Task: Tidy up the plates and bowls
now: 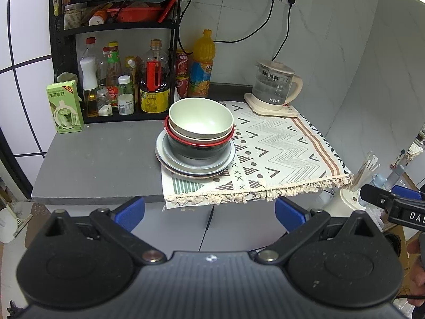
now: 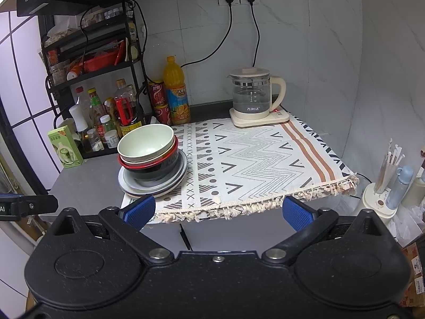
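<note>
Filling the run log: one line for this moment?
left tongs: open | right tongs: open | pale green bowl: atop stacked dishes | untouched

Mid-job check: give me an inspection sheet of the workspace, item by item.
Surface: grey counter; patterned cloth covers its right part.
Job's things: cream bowl nested in red-rimmed bowl, on stacked plates, at the cloth's left edge.
Clutter: glass kettle, orange juice bottle, green box, condiment rack.
Grippers: left gripper and right gripper open, empty, short of the counter.
Cables: two black cords plugged into wall sockets.
Surroundings: tiled walls.
</note>
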### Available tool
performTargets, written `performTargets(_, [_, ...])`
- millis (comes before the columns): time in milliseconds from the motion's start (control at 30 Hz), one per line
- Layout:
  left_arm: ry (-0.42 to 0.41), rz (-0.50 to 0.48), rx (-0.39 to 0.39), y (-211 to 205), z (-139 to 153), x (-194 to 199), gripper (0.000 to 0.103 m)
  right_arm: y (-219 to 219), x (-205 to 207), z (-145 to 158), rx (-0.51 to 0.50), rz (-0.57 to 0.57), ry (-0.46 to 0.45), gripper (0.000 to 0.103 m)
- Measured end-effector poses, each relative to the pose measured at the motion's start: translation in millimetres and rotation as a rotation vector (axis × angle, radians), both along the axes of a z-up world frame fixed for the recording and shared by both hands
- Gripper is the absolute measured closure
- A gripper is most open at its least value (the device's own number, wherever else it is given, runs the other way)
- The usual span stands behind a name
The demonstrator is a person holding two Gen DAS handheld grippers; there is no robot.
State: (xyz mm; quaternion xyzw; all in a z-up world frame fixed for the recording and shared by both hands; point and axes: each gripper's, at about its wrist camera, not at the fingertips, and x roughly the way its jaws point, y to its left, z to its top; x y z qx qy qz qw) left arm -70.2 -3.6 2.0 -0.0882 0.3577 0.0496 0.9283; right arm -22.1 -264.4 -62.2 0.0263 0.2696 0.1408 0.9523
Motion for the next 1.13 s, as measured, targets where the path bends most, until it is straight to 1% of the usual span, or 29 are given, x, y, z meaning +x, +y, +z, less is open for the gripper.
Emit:
performTargets(100, [0.004,0.0,0.018,-2,0,-1,0.0,0,0,0,0.0,0.003,-0.002,0.0])
performTargets(233, [0.006,0.011,0.002,-1,0,-2,0.0,0,0,0,-0.004,0.006,-0.004,0.0])
performTargets(467, [-0.004,0.009,0.007,-1,1,-1,0.0,0,-1,1,-0.021,0.002,-0.025,0.0])
performTargets(1133, [0.022,0.028,-0.004,-4,-6,11,0.0,-6,9,-5,-0.023,0.004,0.001,0.0])
